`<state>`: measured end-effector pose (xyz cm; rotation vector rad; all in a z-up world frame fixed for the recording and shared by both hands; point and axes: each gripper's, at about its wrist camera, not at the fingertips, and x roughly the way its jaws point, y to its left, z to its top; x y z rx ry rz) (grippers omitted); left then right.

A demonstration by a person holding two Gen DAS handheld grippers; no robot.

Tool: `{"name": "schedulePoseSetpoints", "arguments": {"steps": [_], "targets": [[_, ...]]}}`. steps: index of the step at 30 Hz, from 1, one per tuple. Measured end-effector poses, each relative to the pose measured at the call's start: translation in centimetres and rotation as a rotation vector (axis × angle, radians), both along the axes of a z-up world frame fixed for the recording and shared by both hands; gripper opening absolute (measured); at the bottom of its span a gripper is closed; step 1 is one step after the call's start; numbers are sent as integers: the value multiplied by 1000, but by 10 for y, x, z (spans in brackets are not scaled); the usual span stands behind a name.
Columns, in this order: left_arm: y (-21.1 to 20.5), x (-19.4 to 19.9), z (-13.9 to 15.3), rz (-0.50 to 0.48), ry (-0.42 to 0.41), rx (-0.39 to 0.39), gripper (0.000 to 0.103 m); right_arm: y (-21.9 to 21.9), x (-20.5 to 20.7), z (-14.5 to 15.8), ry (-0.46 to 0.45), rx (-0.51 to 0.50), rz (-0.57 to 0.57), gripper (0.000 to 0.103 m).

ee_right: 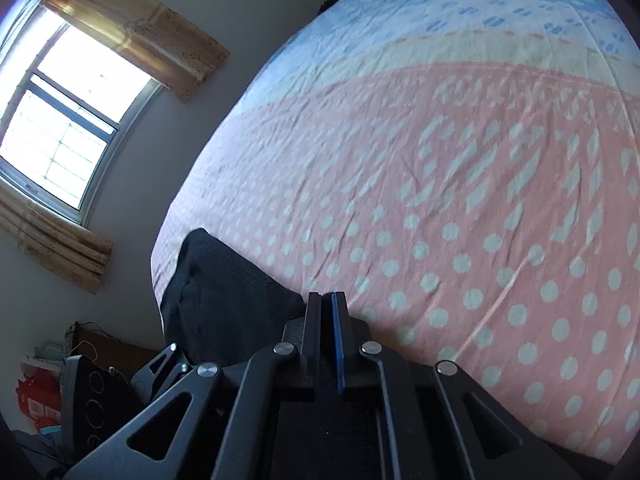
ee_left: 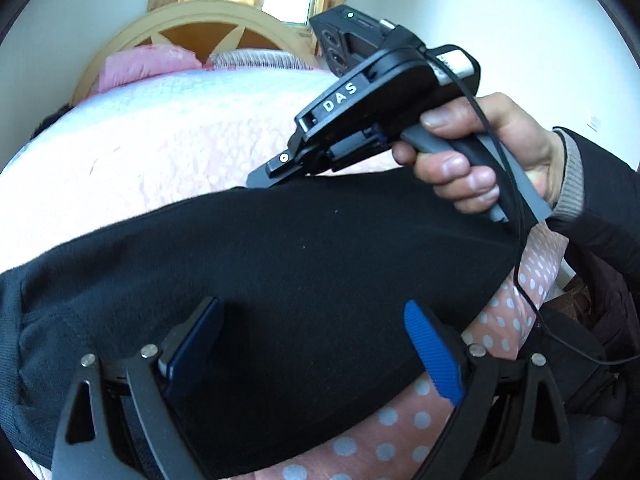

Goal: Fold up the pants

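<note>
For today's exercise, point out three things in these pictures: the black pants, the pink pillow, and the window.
black pants (ee_left: 280,260), left wrist view, on the broad middle of the cloth.
pink pillow (ee_left: 140,66), left wrist view, on its front face by the headboard.
window (ee_right: 68,120), right wrist view, on the bright glass pane.

Matt black knit cloth, that's the pants (ee_left: 280,264), soft and slightly fuzzy across the middle of the left wrist view. Under them the bedsheet (ee_right: 460,208) is thin, creased, dotted pink cotton. The left gripper (ee_left: 316,336) shows matt black plastic, ribbed blue rubbery pads (ee_left: 434,350) and shiny metal pins.
</note>
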<state>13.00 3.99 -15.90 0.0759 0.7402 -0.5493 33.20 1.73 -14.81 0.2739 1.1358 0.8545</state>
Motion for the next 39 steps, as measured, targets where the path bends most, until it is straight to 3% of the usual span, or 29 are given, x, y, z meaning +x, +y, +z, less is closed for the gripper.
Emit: {"name": "schedulePoseSetpoints", "arguments": {"steps": [3, 6, 10, 13, 16, 23, 26, 27, 30, 34, 39], "targets": [[-5, -2, -3, -2, -13, 37, 95, -10, -8, 31, -85, 82, -18, 4], [-5, -1, -4, -6, -15, 39, 97, -2, -12, 39, -142, 37, -23, 3], [-3, -4, -4, -2, -19, 33, 97, 5, 7, 5, -101, -81, -64, 3], [0, -4, -4, -2, -17, 26, 97, 5, 11, -20, -57, -99, -56, 3], [0, -6, -5, -4, -20, 31, 97, -3, 3, -9, -68, -63, -36, 7], [0, -12, 1, 18, -19, 8, 98, -62, -42, 39, -202, -133, -44, 8], [2, -10, 9, 29, -25, -27, 98, -86, -69, 43, -213, -124, -8, 8], [1, -10, 8, 29, -21, -28, 98, -90, -75, 38, -196, -127, 3, 9], [-1, -8, 2, 35, -1, -14, 98, -92, -78, -1, -144, -239, -41, 38], [-9, -10, 7, 30, -4, 6, 98, -113, -79, 1, -148, -135, -96, 40], [-21, -14, 20, 5, -40, 11, 98, -131, -93, 14, -208, -186, -134, 45]]}}
